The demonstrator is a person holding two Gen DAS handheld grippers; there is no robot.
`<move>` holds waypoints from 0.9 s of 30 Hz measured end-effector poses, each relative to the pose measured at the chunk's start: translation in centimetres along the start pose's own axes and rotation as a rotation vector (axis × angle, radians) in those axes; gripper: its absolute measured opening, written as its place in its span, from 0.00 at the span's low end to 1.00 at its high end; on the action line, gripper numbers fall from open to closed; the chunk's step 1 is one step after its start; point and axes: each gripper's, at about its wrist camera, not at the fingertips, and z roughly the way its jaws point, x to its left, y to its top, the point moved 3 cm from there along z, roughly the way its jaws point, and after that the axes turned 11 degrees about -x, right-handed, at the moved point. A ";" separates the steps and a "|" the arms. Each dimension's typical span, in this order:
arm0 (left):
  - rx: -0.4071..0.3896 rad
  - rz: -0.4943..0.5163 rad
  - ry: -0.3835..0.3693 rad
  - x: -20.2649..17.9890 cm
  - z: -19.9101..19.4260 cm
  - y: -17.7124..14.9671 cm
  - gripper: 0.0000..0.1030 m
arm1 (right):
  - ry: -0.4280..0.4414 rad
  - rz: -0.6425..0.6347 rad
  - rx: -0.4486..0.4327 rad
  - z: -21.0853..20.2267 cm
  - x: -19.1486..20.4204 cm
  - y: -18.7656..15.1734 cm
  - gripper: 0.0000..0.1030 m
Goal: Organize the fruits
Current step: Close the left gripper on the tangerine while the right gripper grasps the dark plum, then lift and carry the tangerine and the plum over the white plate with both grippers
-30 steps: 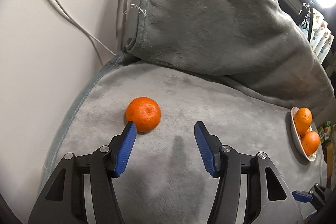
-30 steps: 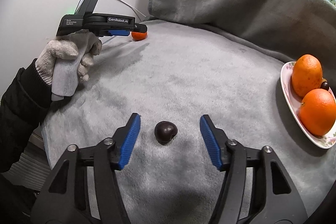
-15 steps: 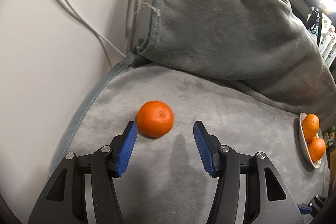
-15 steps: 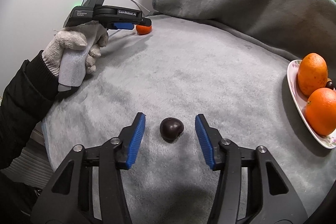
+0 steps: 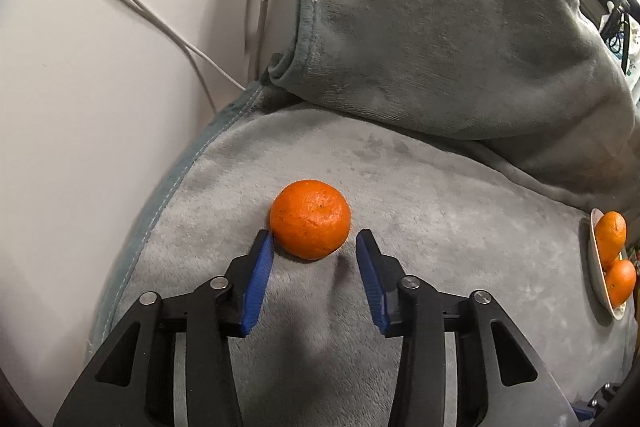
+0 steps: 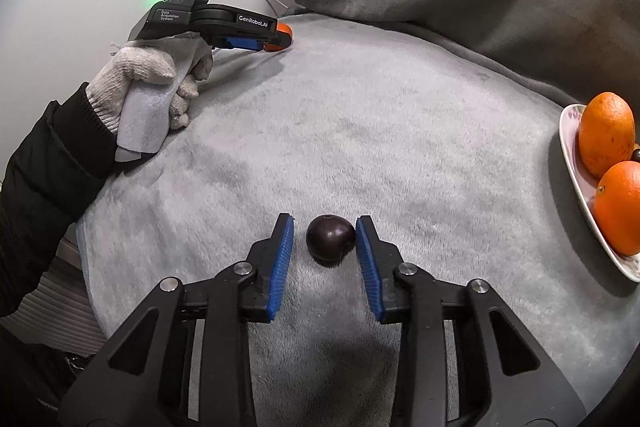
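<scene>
Left wrist view. White wall [image 5: 80, 107] with two cables [image 5: 160, 23] at far left. A grey blanket [image 5: 440, 227] covers the counter and is heaped in a fold [image 5: 460, 39] at the back. A mandarin [image 5: 310, 219] sits on the blanket near the wall-side edge, just ahead of the left tongs [image 5: 314, 247]. Jaws have just been closing. The fruit lies at the tips, only partly between them: the left blue pad [image 5: 260, 279] touches or nearly touches its lower left side, the right pad [image 5: 370, 279] stands clear with a gap. Not clamped; tongs released. At far right, a plate [image 5: 596, 267] holds two oranges [image 5: 610, 239].

Right wrist view. At left, a gloved hand [image 6: 156, 83] with a black sleeve [image 6: 44, 163] holds the left tool; its tips are at the mandarin [image 6: 282, 37] by the far edge. Centre foreground: a dark plum [image 6: 330, 237] rests on the blanket between the right tongs [image 6: 324, 227]. Jaws have just been closing. The right pad [image 6: 368, 267] touches the plum's side; the left pad [image 6: 282, 263] stands just beside it with a narrow strip of blanket showing between. Not clenched on it. At right, well apart from the plum, the plate [image 6: 572, 155] carries two oranges [image 6: 606, 133], with a small dark fruit [image 6: 636, 155] behind them at the frame edge.
</scene>
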 end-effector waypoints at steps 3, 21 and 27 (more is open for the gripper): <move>0.000 -0.005 0.004 0.3 0.1 0.0 0.35 | -0.002 0.008 0.002 -0.1 0.0 -0.1 0.29; -0.074 0.000 -0.045 -1.5 -3.1 -0.3 0.33 | -0.003 0.049 -0.045 -1.2 -0.5 0.0 0.25; -0.116 -0.018 -0.115 -3.5 -5.9 -0.8 0.33 | -0.016 0.076 -0.073 -2.4 -1.2 0.0 0.25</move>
